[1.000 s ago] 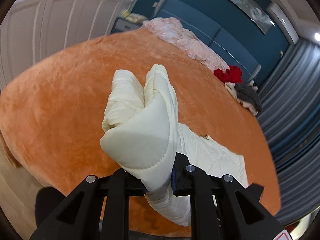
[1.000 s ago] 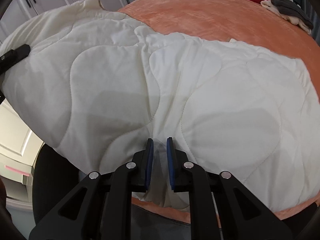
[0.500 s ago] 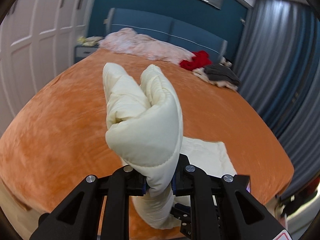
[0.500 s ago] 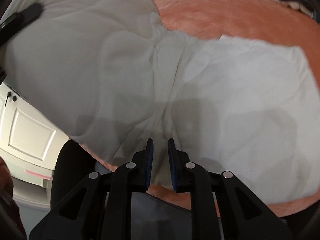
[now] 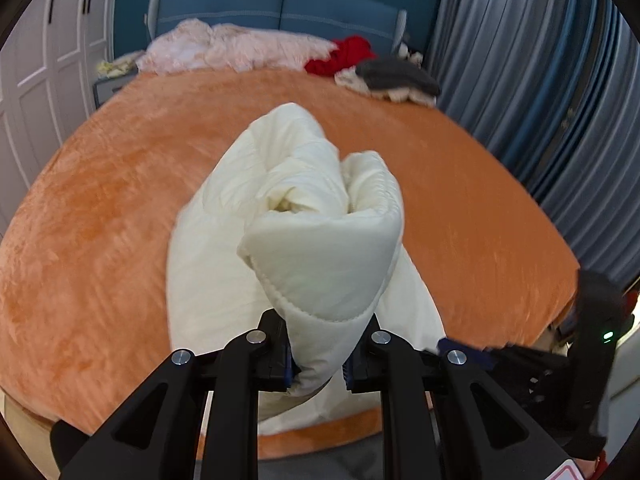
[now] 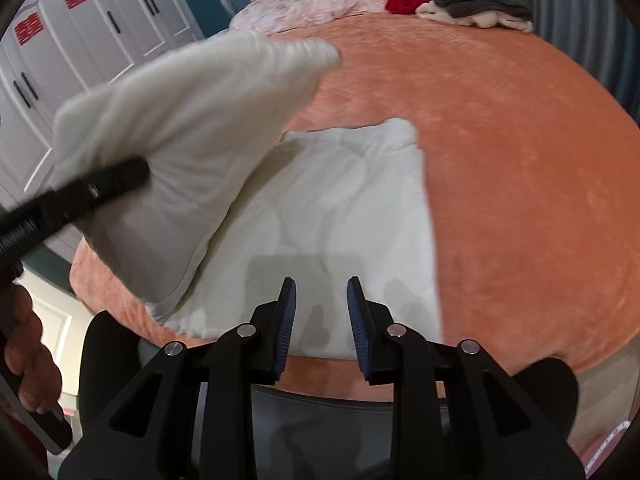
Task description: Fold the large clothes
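Observation:
A cream quilted garment (image 6: 340,208) lies on the orange bed (image 6: 500,160) near its front edge. One end of it (image 5: 320,240) is bunched and lifted, and my left gripper (image 5: 324,332) is shut on that thick fold. In the right wrist view the raised part (image 6: 180,128) hangs at the left under the left tool's black finger (image 6: 80,196). A hand (image 6: 24,340) holds that tool. My right gripper (image 6: 322,292) hovers above the flat part near the bed's edge. Its jaws are opening, with nothing between the blue pads (image 6: 286,320).
Pink bedding (image 5: 228,48), a red garment (image 5: 348,56) and a grey and cream clothes pile (image 5: 396,80) lie by the blue headboard (image 5: 280,4). White wardrobe doors (image 6: 92,28) stand at the left and grey curtains (image 5: 540,80) at the right. The right tool's black body (image 5: 592,320) is close by.
The left gripper has carried its bunched fold sideways across the bed and rolled. The right gripper has drawn up and away from the cloth, and its jaws have widened.

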The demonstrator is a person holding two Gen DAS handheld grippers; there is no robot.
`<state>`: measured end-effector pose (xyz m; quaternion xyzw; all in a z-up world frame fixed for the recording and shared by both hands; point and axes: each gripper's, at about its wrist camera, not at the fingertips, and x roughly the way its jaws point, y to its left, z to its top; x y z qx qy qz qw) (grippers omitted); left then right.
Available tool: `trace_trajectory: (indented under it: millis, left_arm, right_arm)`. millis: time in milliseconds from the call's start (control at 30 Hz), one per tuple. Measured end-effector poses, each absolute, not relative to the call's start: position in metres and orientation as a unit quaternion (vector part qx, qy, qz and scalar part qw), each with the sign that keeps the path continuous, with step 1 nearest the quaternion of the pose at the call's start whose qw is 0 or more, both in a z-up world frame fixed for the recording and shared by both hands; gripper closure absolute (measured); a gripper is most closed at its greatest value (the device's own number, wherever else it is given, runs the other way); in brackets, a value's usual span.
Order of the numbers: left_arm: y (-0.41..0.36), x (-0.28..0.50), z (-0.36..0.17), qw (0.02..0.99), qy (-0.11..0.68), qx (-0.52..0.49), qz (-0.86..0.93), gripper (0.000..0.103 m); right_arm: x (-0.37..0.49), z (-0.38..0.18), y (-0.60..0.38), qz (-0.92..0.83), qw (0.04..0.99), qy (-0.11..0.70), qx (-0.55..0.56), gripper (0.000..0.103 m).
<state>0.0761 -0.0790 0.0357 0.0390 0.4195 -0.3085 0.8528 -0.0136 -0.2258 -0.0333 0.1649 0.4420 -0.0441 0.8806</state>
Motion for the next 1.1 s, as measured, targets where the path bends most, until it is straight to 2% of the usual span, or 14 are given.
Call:
trace_trajectory:
  millis: [167,300,567,733,800,867,967,1000,1100]
  left_arm:
    - [-0.094,0.068,0.021,0.843,0.441,0.06,-0.303,0.089]
    - [-0.102,0.062,0.011,0.836,0.454,0.066,-0.301,0.088]
    - [-0.108,0.058,0.005,0.833,0.464,0.08,-0.29,0.086]
    - [-0.108,0.057,0.004,0.833,0.47,0.08,-0.279,0.081]
    - [-0.107,0.056,0.005,0.833,0.472,0.08,-0.278,0.079]
    - [-0.107,0.055,0.006,0.833,0.472,0.081,-0.277,0.075]
    - [-0.107,0.052,0.009,0.832,0.474,0.079,-0.277,0.057]
    - [-0.107,0.05,0.01,0.832,0.475,0.077,-0.277,0.046]
    - [-0.106,0.044,0.016,0.835,0.471,0.073,-0.275,0.039]
  right_arm:
    - [-0.023,-0.024,-0.234,-0.057,0.883,0.435,0.165,0.076]
    - [-0.029,-0.018,-0.233,-0.058,0.887,0.428,0.164,0.07]
    - [-0.036,-0.004,-0.236,-0.055,0.894,0.412,0.167,0.069]
    - [-0.039,0.005,-0.237,-0.054,0.897,0.405,0.171,0.068]
    - [-0.041,0.012,-0.237,-0.052,0.899,0.398,0.176,0.062]
    - [-0.043,0.019,-0.238,-0.048,0.902,0.39,0.179,0.06]
    - [-0.044,0.031,-0.238,-0.046,0.906,0.381,0.177,0.058]
    - [-0.045,0.035,-0.238,-0.045,0.908,0.377,0.177,0.055]
    - [-0.046,0.046,-0.237,-0.04,0.913,0.364,0.179,0.047]
